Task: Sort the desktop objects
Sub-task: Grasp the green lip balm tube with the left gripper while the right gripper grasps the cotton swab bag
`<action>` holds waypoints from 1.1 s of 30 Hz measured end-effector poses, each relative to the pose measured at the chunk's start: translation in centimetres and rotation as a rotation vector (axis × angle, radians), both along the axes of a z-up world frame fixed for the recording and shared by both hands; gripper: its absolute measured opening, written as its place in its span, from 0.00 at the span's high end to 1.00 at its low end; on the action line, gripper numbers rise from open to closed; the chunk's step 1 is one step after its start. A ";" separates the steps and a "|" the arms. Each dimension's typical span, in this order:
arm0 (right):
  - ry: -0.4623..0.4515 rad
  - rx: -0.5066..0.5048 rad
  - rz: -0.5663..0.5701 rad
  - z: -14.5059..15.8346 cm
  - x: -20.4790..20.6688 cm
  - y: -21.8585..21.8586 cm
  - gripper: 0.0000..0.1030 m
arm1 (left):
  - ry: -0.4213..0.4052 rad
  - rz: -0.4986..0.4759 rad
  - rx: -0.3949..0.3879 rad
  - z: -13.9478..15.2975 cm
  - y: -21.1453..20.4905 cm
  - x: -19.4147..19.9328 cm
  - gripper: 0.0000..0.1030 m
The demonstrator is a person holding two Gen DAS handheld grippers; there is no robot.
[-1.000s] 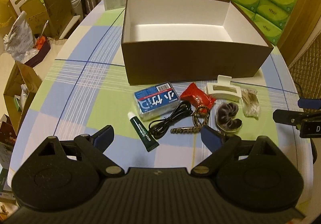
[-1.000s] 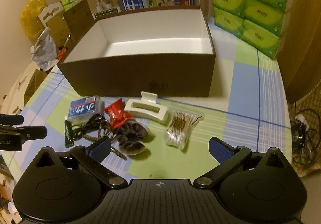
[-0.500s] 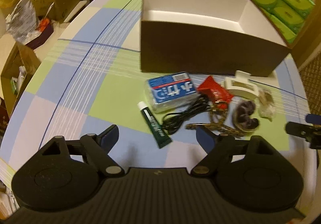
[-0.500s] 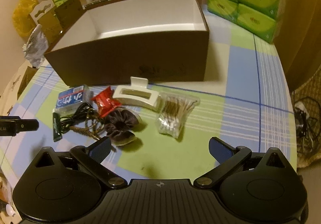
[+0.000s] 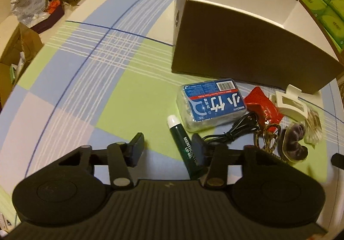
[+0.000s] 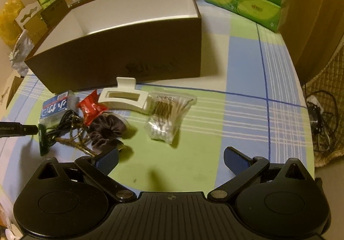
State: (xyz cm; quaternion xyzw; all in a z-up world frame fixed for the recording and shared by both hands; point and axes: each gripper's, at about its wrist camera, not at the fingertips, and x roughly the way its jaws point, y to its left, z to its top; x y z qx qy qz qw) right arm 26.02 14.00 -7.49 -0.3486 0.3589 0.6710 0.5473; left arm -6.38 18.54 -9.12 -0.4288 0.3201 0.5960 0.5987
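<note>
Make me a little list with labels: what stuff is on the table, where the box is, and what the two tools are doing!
box: brown box, open top, nothing visible inside, behind the pile
pile: blue packet, green lip balm tube, black cable, red wrapper, white hair clip, dark scrunchie, cotton swab bag
left tool: jaws have just been closing, beside the tube, nothing gripped
right tool: open, holding nothing, near the scrunchie
table: checked cloth
</note>
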 end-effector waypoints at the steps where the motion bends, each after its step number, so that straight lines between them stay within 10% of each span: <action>1: -0.001 -0.003 -0.004 -0.1 0.1 0.0 0.02 | -0.003 -0.006 -0.004 -0.2 0.2 0.0 0.63; 9: -0.012 -0.024 -0.020 -0.9 0.2 0.4 0.02 | -0.026 -0.055 -0.005 -1.5 1.0 0.6 0.83; 20: -0.050 0.031 0.029 -1.7 -1.2 1.8 0.04 | 0.011 -0.051 0.010 -1.5 0.8 -1.8 0.85; 33: -0.056 -0.009 0.052 -4.1 -3.2 7.2 0.56 | 0.038 -0.025 0.004 -1.6 1.7 -3.0 0.86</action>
